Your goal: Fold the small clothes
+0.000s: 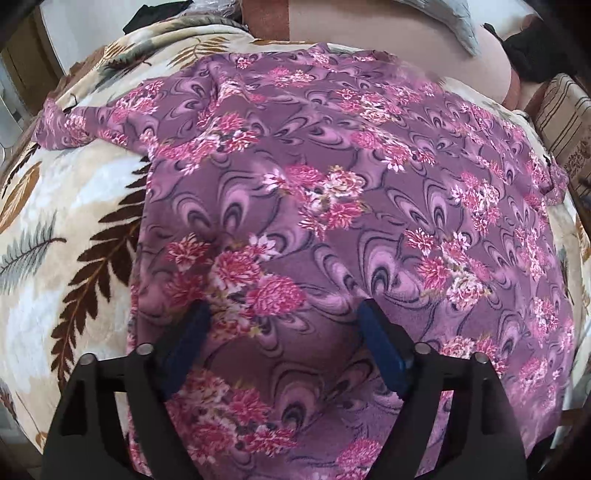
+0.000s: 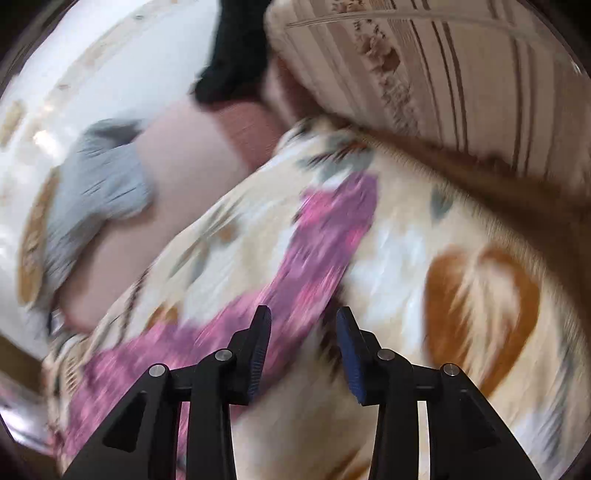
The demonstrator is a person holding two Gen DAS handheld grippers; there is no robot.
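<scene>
A purple garment with pink flowers (image 1: 332,192) lies spread flat on a cream blanket with leaf print (image 1: 66,206). My left gripper (image 1: 282,314) is open, its blue-padded fingers just above the garment's near part, holding nothing. In the right wrist view, which is motion-blurred, a strip of the same purple garment (image 2: 303,266) lies across the blanket (image 2: 461,295). My right gripper (image 2: 303,321) is open and empty, its tips over the garment's edge.
A striped beige pillow (image 2: 443,74) lies at the blanket's far right. A pink sheet (image 1: 388,33) with a grey cloth (image 2: 96,177) and dark clothing (image 2: 236,55) lies behind the blanket.
</scene>
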